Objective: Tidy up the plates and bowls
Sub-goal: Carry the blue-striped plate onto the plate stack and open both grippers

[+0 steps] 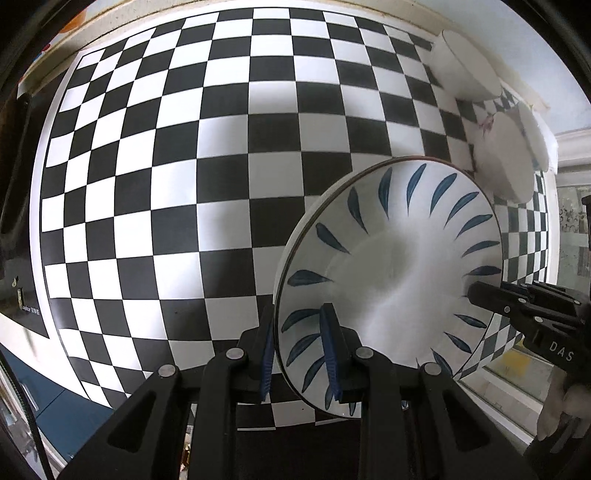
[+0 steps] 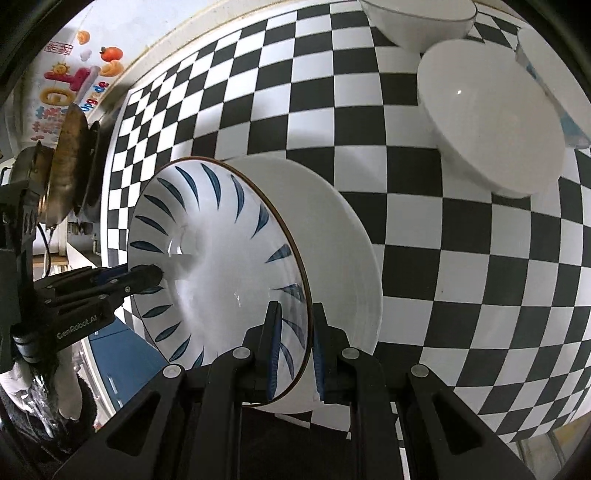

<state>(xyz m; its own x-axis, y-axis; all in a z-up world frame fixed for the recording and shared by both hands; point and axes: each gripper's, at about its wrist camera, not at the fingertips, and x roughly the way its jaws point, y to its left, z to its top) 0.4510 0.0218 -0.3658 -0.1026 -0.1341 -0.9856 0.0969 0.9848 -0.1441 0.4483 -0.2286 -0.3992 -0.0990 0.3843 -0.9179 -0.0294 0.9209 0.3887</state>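
A large white bowl with blue leaf marks (image 1: pixel 399 266) is held between both grippers above the checkered table. My left gripper (image 1: pixel 299 354) is shut on its near rim, one finger inside and one outside. My right gripper (image 2: pixel 293 350) is shut on the opposite rim of the same bowl (image 2: pixel 221 266). Each gripper shows in the other's view, the right one (image 1: pixel 480 295) at the far rim and the left one (image 2: pixel 147 277) likewise. Two plain white bowls (image 2: pixel 491 122) (image 2: pixel 417 18) stand further back on the table, also seen in the left wrist view (image 1: pixel 465 66) (image 1: pixel 506 158).
The black-and-white checkered cloth (image 1: pixel 221 166) covers the table. A dark round metal pan (image 2: pixel 74 166) stands at the table's left end beside a wall with colourful stickers (image 2: pixel 74 74). A blue cabinet (image 1: pixel 62 413) lies below the table edge.
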